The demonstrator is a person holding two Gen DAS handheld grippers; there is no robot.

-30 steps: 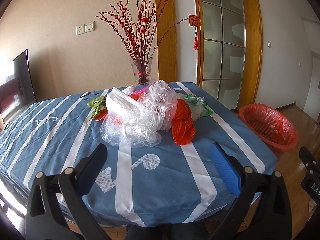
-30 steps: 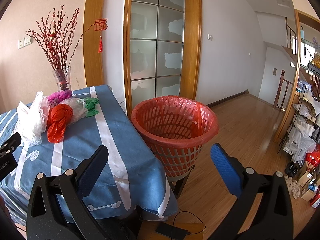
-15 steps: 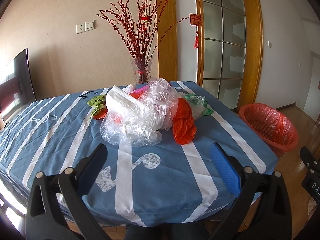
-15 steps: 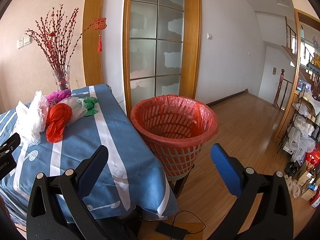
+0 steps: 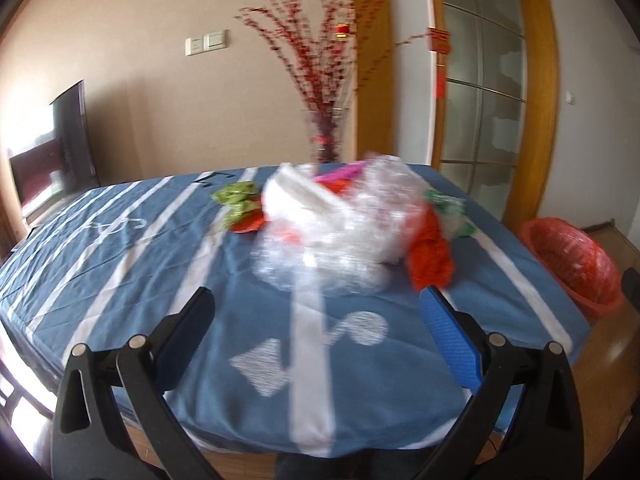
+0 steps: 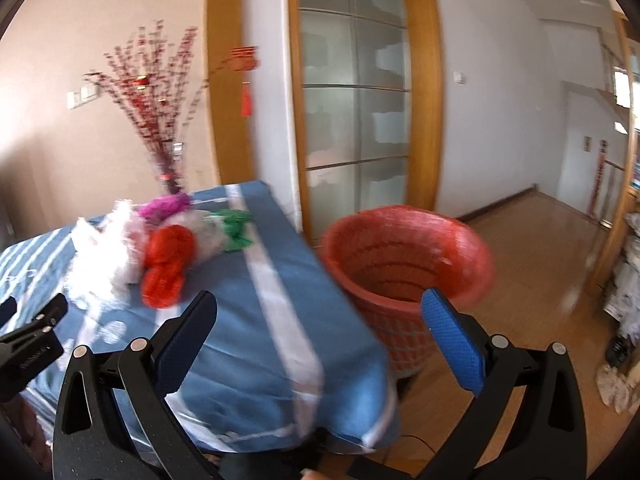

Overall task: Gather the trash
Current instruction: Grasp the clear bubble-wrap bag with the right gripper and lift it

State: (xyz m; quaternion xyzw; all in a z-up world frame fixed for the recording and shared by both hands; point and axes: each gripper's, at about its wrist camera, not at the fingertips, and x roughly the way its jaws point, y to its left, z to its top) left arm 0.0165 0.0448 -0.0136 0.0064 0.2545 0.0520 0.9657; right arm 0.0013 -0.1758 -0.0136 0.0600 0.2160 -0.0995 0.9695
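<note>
- Left tongs (image 5: 316,306) gape wide, empty, above the near part of the table (image 5: 120,248).
- Trash (image 5: 340,228), a blurred pile that looks like clear, white, red and green bags, lies mid-table at 12 o'clock from them.
- Right tongs (image 6: 320,310) gape too, empty.
- Red bin (image 6: 408,264) stands beside the table at 1 o'clock from them; trash (image 6: 160,252) at 10 o'clock.

Crinkly clear plastic bags (image 5: 336,236), seemingly matt cloth tablecloth (image 5: 120,256), glossy wood floor (image 6: 560,248)
</note>
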